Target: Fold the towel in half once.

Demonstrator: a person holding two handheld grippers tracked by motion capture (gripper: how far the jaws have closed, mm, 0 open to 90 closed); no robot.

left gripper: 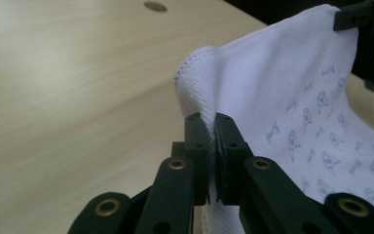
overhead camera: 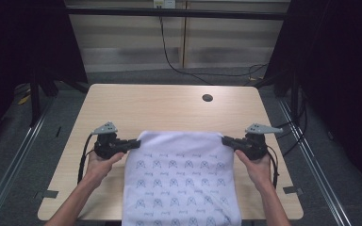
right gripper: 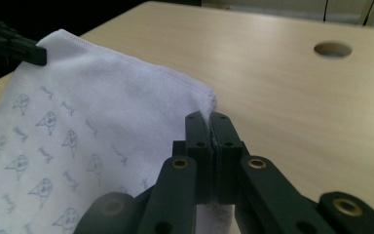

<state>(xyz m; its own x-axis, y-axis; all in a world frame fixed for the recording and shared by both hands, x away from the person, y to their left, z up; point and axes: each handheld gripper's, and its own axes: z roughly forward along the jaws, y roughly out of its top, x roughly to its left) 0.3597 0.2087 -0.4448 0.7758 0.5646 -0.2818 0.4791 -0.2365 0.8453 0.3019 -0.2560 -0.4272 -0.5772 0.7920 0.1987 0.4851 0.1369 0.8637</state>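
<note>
While both far corners of the white printed cloth with small blue figures [overhead camera: 181,176] are pinched, the step in hand looks like spreading or the start of a fold. The left gripper [overhead camera: 133,144] has its black jaws pressed together on the far left corner, and the right gripper [overhead camera: 226,141] clamps the far right corner likewise. The cloth lies down the middle of the pale wooden table [overhead camera: 165,106], its near end hanging over the near edge. Next, I judge, both hands must move together, keeping the far hem taut.
</note>
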